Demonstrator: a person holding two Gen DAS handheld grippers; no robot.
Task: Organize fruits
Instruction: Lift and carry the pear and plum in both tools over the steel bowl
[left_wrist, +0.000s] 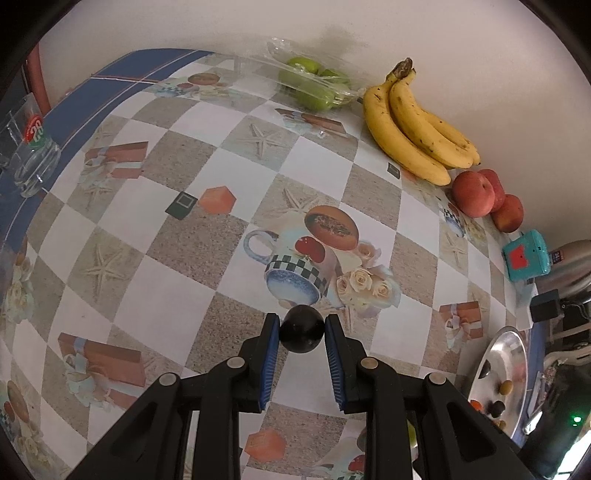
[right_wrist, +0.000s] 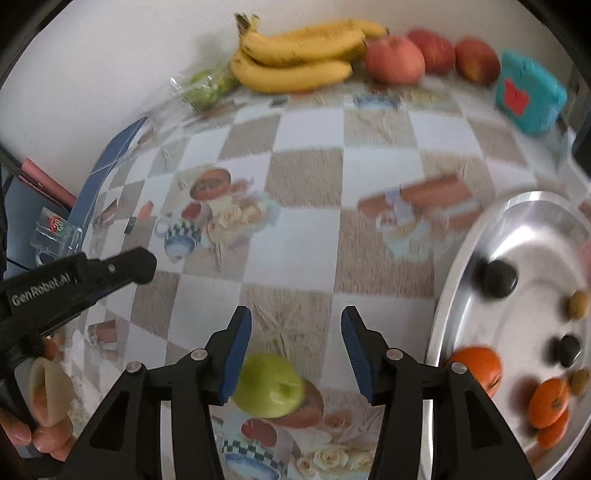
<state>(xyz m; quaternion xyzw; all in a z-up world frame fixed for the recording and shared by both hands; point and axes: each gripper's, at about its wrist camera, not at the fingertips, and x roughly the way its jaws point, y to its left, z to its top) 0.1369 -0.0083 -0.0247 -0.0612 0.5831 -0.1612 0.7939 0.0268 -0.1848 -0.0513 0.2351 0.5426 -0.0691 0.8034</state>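
My left gripper (left_wrist: 302, 325) is shut on a dark plum (left_wrist: 301, 329) and holds it above the patterned tablecloth. My right gripper (right_wrist: 296, 325) is open and empty, and a green apple (right_wrist: 270, 386) lies on the cloth between its fingers, near the left one. A steel tray (right_wrist: 448, 280) at the right holds dark plums (right_wrist: 496, 278), oranges (right_wrist: 476, 365) and small brown fruits (right_wrist: 579, 303). Bananas (left_wrist: 413, 122), red apples (left_wrist: 474, 194) and bagged green apples (left_wrist: 314, 83) lie along the back wall.
A teal box (left_wrist: 524, 254) stands right of the red apples. A glass mug (left_wrist: 31, 147) sits at the table's left edge. The left gripper's body (right_wrist: 74, 280) shows at the left of the right wrist view. The tray's rim also shows in the left wrist view (left_wrist: 491, 354).
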